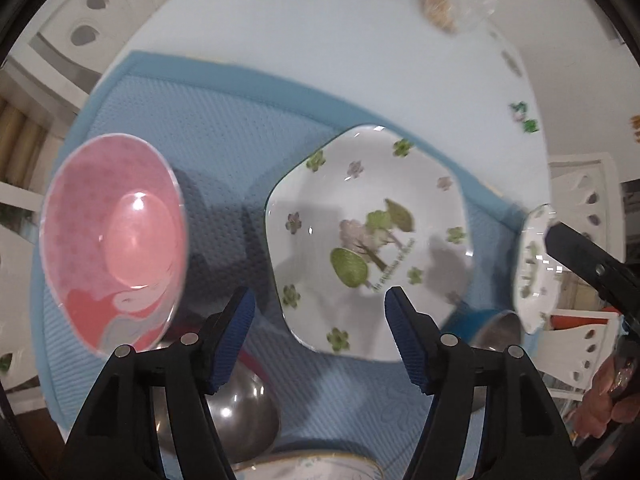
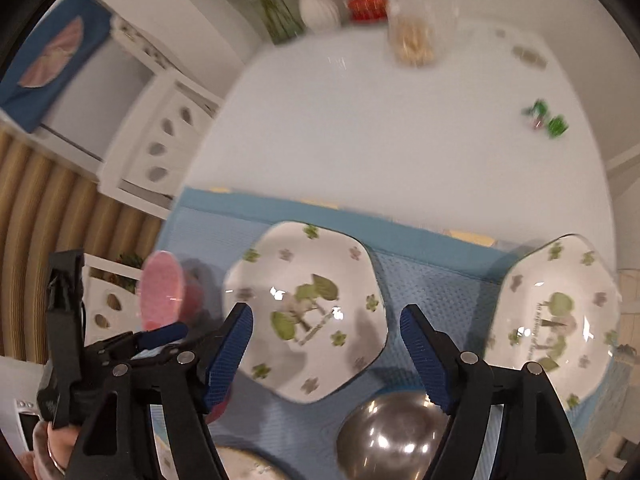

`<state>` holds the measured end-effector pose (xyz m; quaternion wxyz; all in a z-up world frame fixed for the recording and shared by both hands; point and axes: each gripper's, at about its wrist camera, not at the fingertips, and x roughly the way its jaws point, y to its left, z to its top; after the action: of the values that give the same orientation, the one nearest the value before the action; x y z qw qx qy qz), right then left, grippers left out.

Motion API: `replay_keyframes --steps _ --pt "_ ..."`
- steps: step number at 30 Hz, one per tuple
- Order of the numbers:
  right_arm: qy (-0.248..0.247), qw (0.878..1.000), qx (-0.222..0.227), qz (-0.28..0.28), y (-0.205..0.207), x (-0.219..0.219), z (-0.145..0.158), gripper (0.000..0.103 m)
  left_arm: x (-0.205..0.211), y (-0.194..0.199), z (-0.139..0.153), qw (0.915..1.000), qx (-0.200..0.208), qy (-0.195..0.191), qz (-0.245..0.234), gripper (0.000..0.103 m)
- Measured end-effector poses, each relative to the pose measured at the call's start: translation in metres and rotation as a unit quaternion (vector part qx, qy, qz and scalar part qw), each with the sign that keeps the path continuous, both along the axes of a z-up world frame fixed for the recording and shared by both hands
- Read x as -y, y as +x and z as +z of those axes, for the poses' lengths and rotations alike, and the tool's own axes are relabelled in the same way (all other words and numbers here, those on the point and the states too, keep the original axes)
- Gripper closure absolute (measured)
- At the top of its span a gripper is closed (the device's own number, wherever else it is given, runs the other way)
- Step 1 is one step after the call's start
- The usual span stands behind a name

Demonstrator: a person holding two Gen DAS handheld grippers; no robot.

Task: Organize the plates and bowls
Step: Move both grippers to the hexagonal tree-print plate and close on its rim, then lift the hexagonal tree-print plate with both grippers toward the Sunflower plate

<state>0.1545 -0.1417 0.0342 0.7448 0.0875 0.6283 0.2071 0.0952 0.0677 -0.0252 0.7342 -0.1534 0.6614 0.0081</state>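
Both are spread wide, left tool (image 1: 322,340) and right tool (image 2: 326,356), maybe to grab the flower plate (image 1: 368,240) for stacking.

Gold-rimmed plate (image 1: 308,467) cut off by bottom edge; steel bowl (image 1: 240,412) partly hidden; far bag (image 2: 412,38) blurred

I see bright, even indoor light; glare spots dot the pink translucent bowl (image 1: 114,240) left of my left claw (image 1: 320,340) and the shiny steel bowl (image 2: 394,436) under my right claw (image 2: 326,356). Soft shadows cross the blue textured mat (image 1: 200,128). Motion blur smears everything ahead; fisheye edges curve and darken
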Motion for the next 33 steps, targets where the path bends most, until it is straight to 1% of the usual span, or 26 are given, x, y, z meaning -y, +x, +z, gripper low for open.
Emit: replay_keyframes --steps 4,6,10,12,15,16,19,20,21,22,23,24,25,27,30,33 --pt "-0.012 0.999 -0.037 0.011 0.015 -0.006 -0.045 0.028 0.008 0.009 -0.021 0.9998 -0.012 0.015 -0.01 0.037" --pt "-0.017 0.998 -0.055 0.014 0.021 -0.008 -0.065 0.028 0.009 0.011 -0.031 0.9996 -0.021 0.016 -0.012 0.037" --pt "-0.026 0.996 -0.08 0.032 0.03 -0.014 -0.096 0.028 0.016 0.015 -0.038 0.9992 -0.022 0.024 -0.024 0.037" --pt "-0.03 0.994 -0.094 0.043 0.032 -0.018 -0.11 0.031 0.019 0.018 -0.046 0.9987 -0.032 0.031 -0.026 0.037" --pt "-0.034 0.992 -0.109 0.055 0.036 -0.023 -0.125 0.037 0.018 0.02 -0.065 0.9979 -0.059 0.017 -0.02 0.037" --pt "-0.038 0.991 -0.11 0.061 0.036 -0.024 -0.128 0.037 0.019 0.02 -0.068 0.9981 -0.057 0.015 -0.016 0.035" --pt "-0.039 0.991 -0.103 0.074 0.038 -0.025 -0.129 0.039 0.023 0.024 -0.065 0.9989 -0.041 0.021 -0.009 0.036" --pt "-0.04 0.991 -0.101 0.078 0.039 -0.025 -0.129 0.044 0.023 0.026 -0.063 0.9992 -0.033 0.023 -0.001 0.041" --pt "-0.041 0.991 -0.095 0.08 0.04 -0.025 -0.128 0.049 0.022 0.027 -0.061 0.9994 -0.025 0.025 0.003 0.044" --pt "-0.039 0.992 -0.09 0.082 0.041 -0.025 -0.128 0.063 0.02 0.029 -0.058 0.9994 -0.019 0.029 0.003 0.047" --pt "-0.038 0.992 -0.085 0.087 0.042 -0.025 -0.127 0.067 0.019 0.03 -0.056 0.9993 -0.018 0.033 0.001 0.048" --pt "-0.045 0.991 -0.084 0.096 0.042 -0.024 -0.127 0.07 0.02 0.031 -0.052 0.9991 -0.014 0.04 -0.005 0.048" --pt "-0.047 0.99 -0.085 0.1 0.044 -0.024 -0.127 0.071 0.021 0.032 -0.049 0.9988 -0.009 0.046 -0.012 0.049" --pt "-0.034 0.991 -0.093 0.09 0.046 -0.018 -0.127 0.071 0.024 0.034 -0.042 0.998 0.002 0.059 -0.023 0.05" --pt "-0.028 0.992 -0.094 0.075 0.049 -0.014 -0.125 0.071 0.025 0.036 -0.036 0.9981 0.008 0.056 -0.027 0.05" --pt "-0.028 0.993 -0.094 0.072 0.048 -0.009 -0.119 0.071 0.026 0.036 -0.032 0.998 0.011 0.053 -0.032 0.05"
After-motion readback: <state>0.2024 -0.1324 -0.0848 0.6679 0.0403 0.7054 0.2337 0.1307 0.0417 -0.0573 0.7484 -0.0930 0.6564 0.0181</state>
